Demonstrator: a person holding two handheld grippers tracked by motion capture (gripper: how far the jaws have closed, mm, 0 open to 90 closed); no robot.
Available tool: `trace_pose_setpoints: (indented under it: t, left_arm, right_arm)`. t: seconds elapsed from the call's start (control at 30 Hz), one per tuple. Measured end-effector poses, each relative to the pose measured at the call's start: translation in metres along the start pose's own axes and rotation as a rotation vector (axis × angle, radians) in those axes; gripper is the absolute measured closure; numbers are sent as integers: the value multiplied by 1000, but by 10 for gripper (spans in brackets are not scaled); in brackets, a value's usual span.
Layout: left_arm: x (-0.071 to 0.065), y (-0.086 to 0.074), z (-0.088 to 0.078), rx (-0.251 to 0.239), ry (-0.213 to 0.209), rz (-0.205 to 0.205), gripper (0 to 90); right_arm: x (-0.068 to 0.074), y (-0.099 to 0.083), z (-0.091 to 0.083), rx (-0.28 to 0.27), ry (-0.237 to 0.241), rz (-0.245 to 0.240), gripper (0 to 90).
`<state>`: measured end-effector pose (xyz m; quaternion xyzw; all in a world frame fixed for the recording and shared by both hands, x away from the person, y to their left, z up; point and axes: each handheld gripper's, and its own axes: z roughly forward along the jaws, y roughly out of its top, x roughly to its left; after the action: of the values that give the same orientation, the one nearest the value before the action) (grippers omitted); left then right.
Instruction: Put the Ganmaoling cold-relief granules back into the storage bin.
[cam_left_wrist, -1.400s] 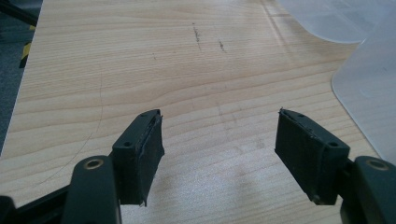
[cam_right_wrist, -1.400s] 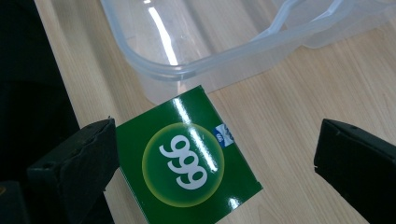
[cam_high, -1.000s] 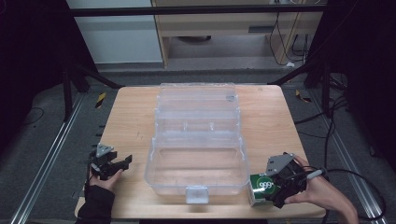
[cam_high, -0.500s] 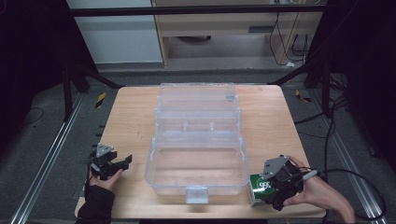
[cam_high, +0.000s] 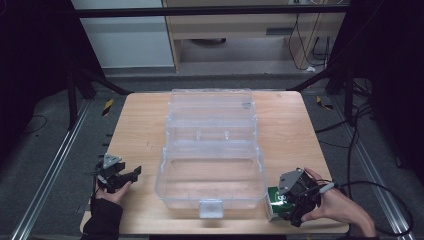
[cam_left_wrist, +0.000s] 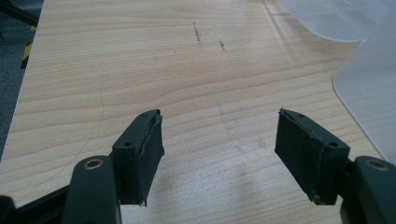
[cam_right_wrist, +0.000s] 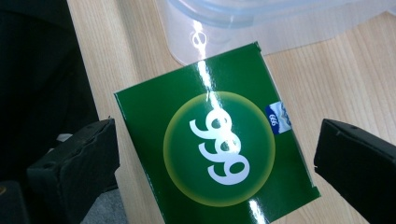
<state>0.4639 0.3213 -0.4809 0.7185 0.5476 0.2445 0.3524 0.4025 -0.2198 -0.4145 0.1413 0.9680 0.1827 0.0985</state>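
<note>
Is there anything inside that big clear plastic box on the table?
The clear box lies open and looks empty: through its walls only the wooden table shows. The green carton lies outside it, by the right gripper. Glare could hide something small.

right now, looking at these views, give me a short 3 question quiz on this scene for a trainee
1. True or false: the right hand-held gripper is clamped shut on the green box.
2. Multiple choice: where does the green box lie? A) inside the clear plastic case B) on the table by the case's near right corner C) on the floor
3. Fill in: between the jaws of the left hand-held gripper there is only bare ____.

Key
1. False: its jaws stand open on either side of the box, apart from it.
2. B
3. Table (wood); that gripper is open and holds nothing.
</note>
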Motion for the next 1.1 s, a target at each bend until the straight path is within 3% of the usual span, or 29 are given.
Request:
trace_pose_setpoints:
  t: [1.1]
  left_arm:
    - [0,0,1,4,1,3,314]
  right_arm:
    - [-5,4,24,104,48,-43,3]
